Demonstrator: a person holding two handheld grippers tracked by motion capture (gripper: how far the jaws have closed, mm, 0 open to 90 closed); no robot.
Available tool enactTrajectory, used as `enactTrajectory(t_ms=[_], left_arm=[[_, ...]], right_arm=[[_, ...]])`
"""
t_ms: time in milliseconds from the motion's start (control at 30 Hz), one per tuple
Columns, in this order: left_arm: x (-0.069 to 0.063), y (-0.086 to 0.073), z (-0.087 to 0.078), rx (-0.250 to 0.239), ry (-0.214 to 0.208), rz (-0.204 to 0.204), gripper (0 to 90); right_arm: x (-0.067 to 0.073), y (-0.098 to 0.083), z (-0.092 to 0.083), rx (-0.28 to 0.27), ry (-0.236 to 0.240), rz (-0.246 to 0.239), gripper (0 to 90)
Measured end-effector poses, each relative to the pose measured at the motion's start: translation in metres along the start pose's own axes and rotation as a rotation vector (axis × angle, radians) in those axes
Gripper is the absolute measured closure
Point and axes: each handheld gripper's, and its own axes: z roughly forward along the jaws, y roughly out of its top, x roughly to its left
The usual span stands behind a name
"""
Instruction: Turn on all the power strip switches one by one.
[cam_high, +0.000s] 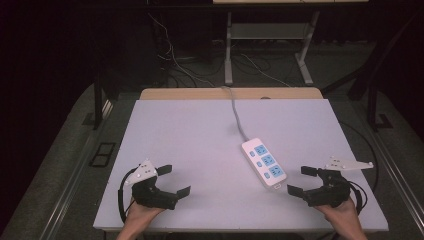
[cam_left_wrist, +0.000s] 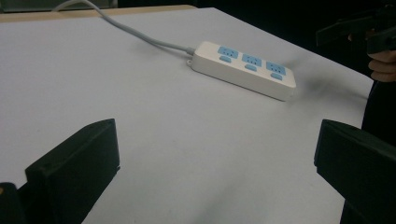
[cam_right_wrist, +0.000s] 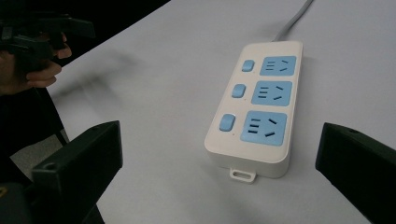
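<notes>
From above, a white power strip (cam_high: 264, 163) lies on the table (cam_high: 200, 130), just beside the right gripper (cam_high: 302, 180), with the left gripper (cam_high: 174, 180) well apart. Both stand wide open, empty. Each gripper view shows the strip (cam_left_wrist: 243, 68) (cam_right_wrist: 258, 106) ahead of spread jaws.

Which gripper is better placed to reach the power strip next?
Right, probably. The right gripper sits open just beside the near end of the power strip, facing it. The left gripper, also open, is farther off across bare table.
</notes>
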Motion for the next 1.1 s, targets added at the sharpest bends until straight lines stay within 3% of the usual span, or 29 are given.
enactTrajectory(t_ms=[533,1100], left_arm=[[-0.0002,-0.0023,0.002,0.016,-0.01,0.0,0.0],[0.0013,-0.004,0.0022,0.019,-0.005,-0.008,0.0]], right_arm=[[-0.0042,-0.0012,-0.0038,0.023,-0.003,0.007,0.4],[-0.0094,0.0003,-0.0014,0.096,-0.019,0.011,0.4]])
